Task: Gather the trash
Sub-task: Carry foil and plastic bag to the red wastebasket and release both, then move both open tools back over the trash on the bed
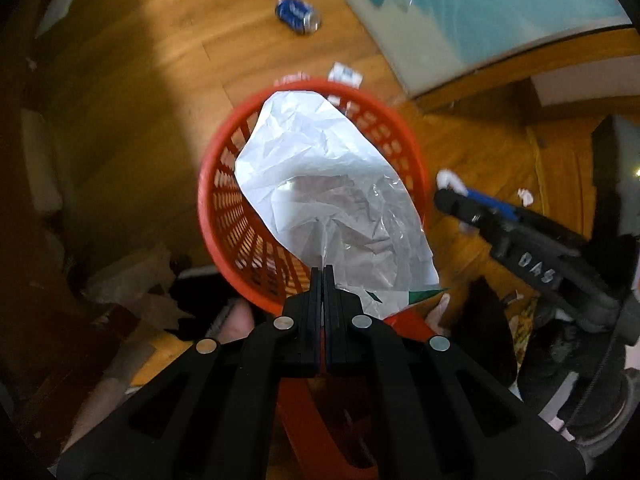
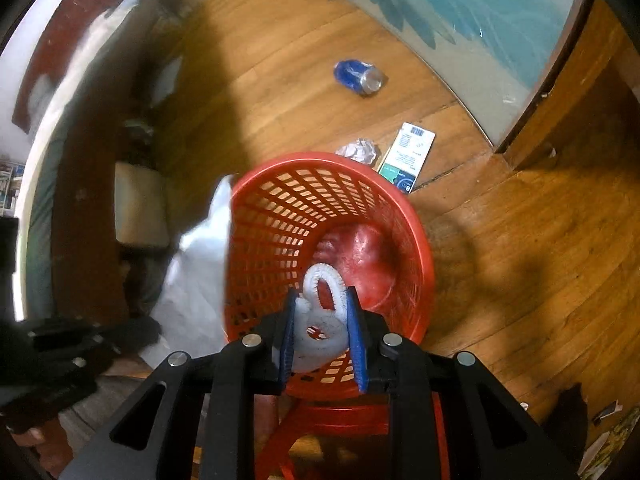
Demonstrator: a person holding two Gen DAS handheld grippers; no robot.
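A red mesh basket point(image 1: 224, 216) point(image 2: 404, 224) stands on a red stool over the wood floor. My left gripper point(image 1: 322, 270) is shut on a crumpled white plastic sheet point(image 1: 320, 184) that hangs over the basket's mouth; the sheet also shows left of the basket in the right wrist view point(image 2: 200, 264). My right gripper point(image 2: 322, 292) is shut on a white plastic trash piece point(image 2: 320, 328) and holds it over the basket opening. It also shows in the left wrist view point(image 1: 452, 188). A crushed blue can point(image 1: 298, 15) point(image 2: 360, 76) lies on the floor beyond.
A crumpled paper ball point(image 2: 358, 151) and a white-and-teal carton point(image 2: 408, 156) lie just behind the basket. A blue-patterned panel point(image 2: 480, 12) leans at the back right. A bed point(image 2: 52, 132) runs along the left. More scraps point(image 1: 525, 196) lie at the right.
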